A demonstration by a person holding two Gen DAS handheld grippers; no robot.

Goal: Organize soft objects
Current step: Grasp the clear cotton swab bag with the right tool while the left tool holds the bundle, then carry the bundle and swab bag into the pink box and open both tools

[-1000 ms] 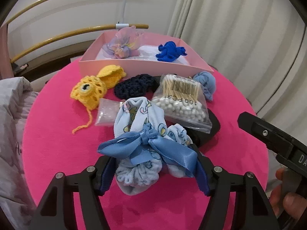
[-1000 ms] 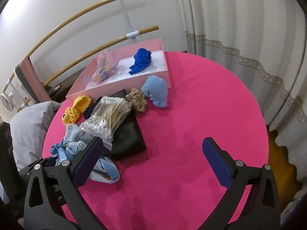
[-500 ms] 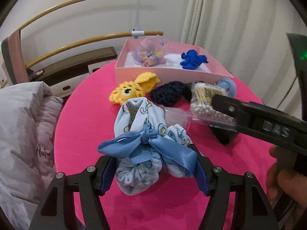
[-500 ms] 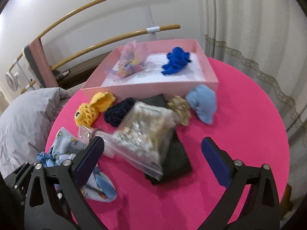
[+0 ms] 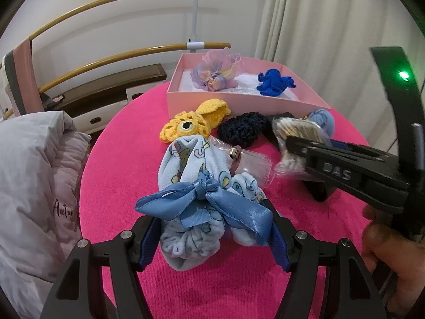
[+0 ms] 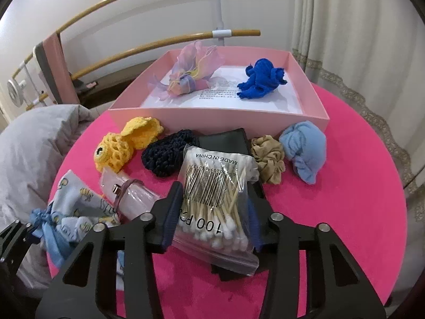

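Observation:
My left gripper [image 5: 212, 239] is shut on a pale blue printed cloth bundle tied with a blue satin bow [image 5: 202, 199], low over the pink table. My right gripper [image 6: 212, 218] is closing its jaws on a clear bag of cotton swabs [image 6: 217, 186]; both pads touch the bag's sides. From the left wrist view that gripper [image 5: 345, 170] comes in from the right, with a hand behind it. A pink box [image 6: 217, 114] at the back holds a purple organza scrunchie [image 6: 188, 74] and a royal blue cloth [image 6: 260, 79].
In front of the box lie a yellow crochet piece [image 6: 124, 143], a navy crochet piece [image 6: 164, 154], a tan scrunchie [image 6: 268, 159], a light blue cloth ball [image 6: 305, 148], a black pouch [image 6: 225, 141] and a small clear packet [image 6: 127, 194]. A grey quilted jacket [image 5: 34, 172] lies left.
My right gripper swung in from the table's right side over the swab bag and its wide jaws narrowed around it. The left gripper drew back slightly, still holding the bundle.

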